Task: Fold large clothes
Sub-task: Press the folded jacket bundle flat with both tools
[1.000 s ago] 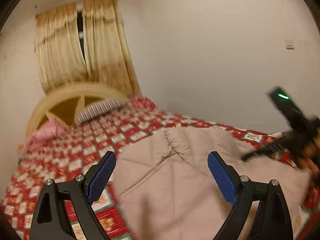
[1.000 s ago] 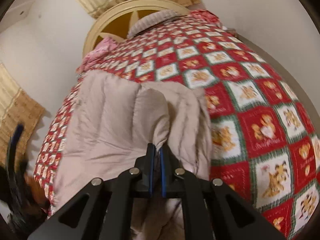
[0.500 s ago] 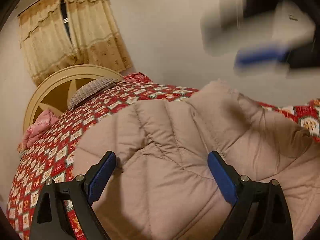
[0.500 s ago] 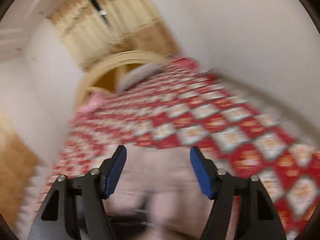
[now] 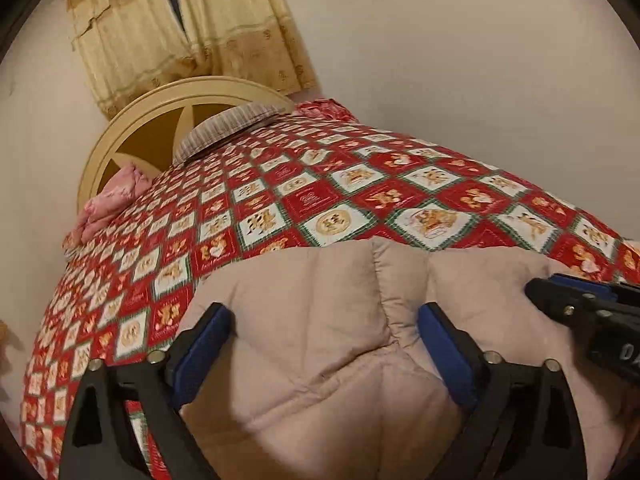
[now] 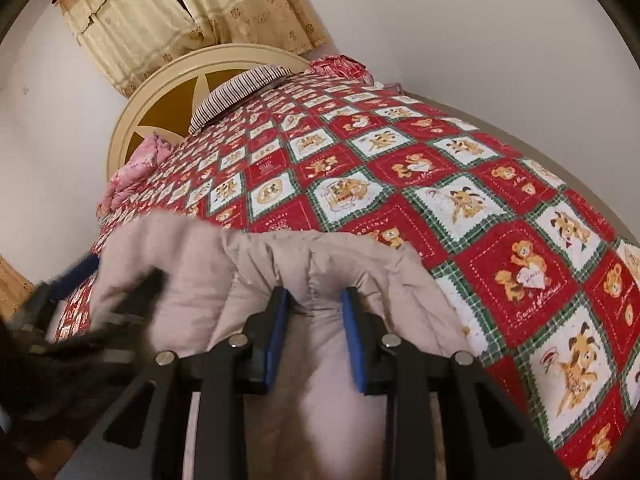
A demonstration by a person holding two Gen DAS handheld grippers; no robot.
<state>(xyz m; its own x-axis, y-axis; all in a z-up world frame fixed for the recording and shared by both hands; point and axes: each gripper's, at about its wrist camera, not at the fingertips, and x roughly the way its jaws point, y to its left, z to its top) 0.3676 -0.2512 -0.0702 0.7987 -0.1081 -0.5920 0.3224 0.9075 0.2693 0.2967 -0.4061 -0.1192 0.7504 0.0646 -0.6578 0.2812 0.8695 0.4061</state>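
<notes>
Ahead of me a red patchwork bedspread (image 5: 340, 184) printed with teddy bears covers the bed; a striped pillow (image 5: 228, 124) and pink bedding (image 5: 116, 196) lie against the cream round headboard (image 5: 160, 108); yellow curtains (image 5: 180, 28) hang behind it.

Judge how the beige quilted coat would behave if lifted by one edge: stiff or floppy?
Likely floppy: the coat bunches in soft folds between the closing right gripper. Probably light for its bulk, given the puffy quilting. It would probably drag on the bedspread, not slide.
</notes>
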